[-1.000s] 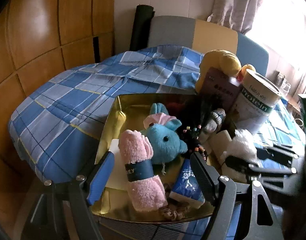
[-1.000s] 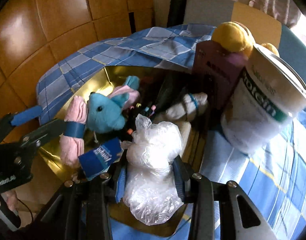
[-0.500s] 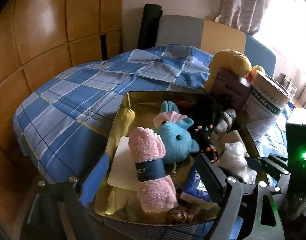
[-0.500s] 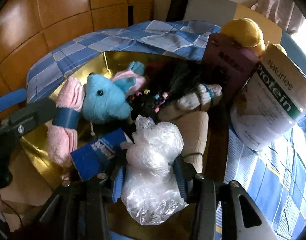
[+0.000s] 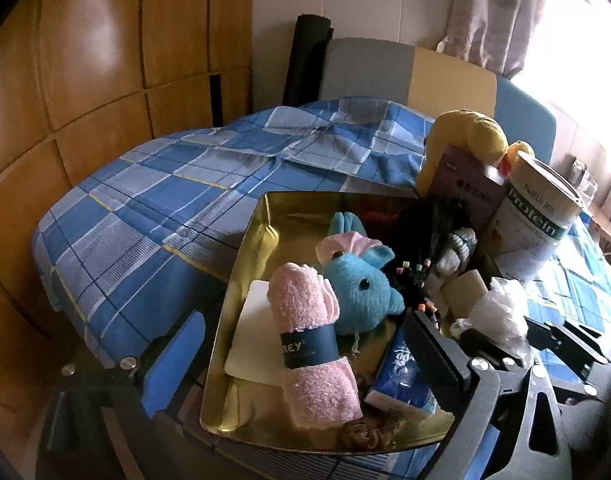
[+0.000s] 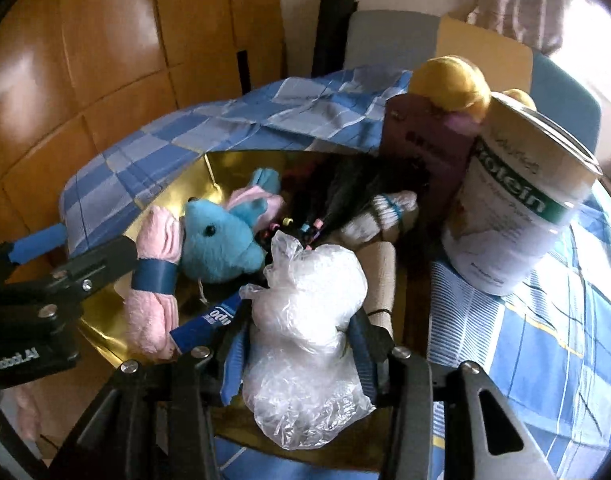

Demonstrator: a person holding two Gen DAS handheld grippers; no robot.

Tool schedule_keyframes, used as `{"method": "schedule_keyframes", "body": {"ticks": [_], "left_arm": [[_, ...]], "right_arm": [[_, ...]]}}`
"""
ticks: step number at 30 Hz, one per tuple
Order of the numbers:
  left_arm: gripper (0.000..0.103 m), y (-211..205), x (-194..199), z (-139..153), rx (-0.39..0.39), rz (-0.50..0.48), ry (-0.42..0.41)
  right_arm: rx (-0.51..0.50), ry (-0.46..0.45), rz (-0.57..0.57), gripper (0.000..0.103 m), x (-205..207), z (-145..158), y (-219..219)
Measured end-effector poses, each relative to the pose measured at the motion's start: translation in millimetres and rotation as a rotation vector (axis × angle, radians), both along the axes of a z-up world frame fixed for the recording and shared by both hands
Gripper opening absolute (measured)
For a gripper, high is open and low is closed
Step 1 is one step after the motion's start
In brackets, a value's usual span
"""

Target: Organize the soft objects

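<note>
Over the gold tray [image 5: 245, 264] on the bed, the right tongs [image 6: 301, 344] clamp a crumpled plastic bag [image 6: 309, 312], presumably to drop it among the soft toys; the left tongs [image 5: 305, 344], just spread wide, straddle the pink towel roll [image 5: 309, 344] untouched.

Protein tin [image 5: 539, 224] beside purple box [image 5: 467, 194].

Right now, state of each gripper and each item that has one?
left gripper: open, jaws just widened, nothing gripped
right gripper: shut on plastic bag
plastic bag: crumpled, held over gold tray
pink towel: rolled, banded, lying in tray
protein can: upright on bedspread, outside tray
</note>
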State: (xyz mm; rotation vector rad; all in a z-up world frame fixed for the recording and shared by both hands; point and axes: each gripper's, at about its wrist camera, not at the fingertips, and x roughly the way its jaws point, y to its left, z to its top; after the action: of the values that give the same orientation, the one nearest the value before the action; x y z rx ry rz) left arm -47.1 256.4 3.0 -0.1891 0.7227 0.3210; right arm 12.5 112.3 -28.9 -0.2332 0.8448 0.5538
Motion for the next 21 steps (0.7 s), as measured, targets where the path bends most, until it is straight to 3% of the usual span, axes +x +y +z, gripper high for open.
{"method": "schedule_keyframes", "body": {"ticks": [3, 6, 21], "left_arm": [[0.101, -1.2, -1.8, 2.6, 0.005, 0.002, -0.008], [0.102, -4.0, -2.9, 4.4, 0.009, 0.002, -0.011], [0.103, -10.7, -8.1, 12.5, 0.029, 0.006, -0.026]], "right_arm": [[0.008, -0.019, -0.03, 0.048, -4.5, 3.0, -4.2], [-0.015, -0.004, 0.0, 0.073, -3.7, -2.5, 0.9], [0.047, -0.06, -0.084, 0.073, -8.9, 15.1, -18.0]]}}
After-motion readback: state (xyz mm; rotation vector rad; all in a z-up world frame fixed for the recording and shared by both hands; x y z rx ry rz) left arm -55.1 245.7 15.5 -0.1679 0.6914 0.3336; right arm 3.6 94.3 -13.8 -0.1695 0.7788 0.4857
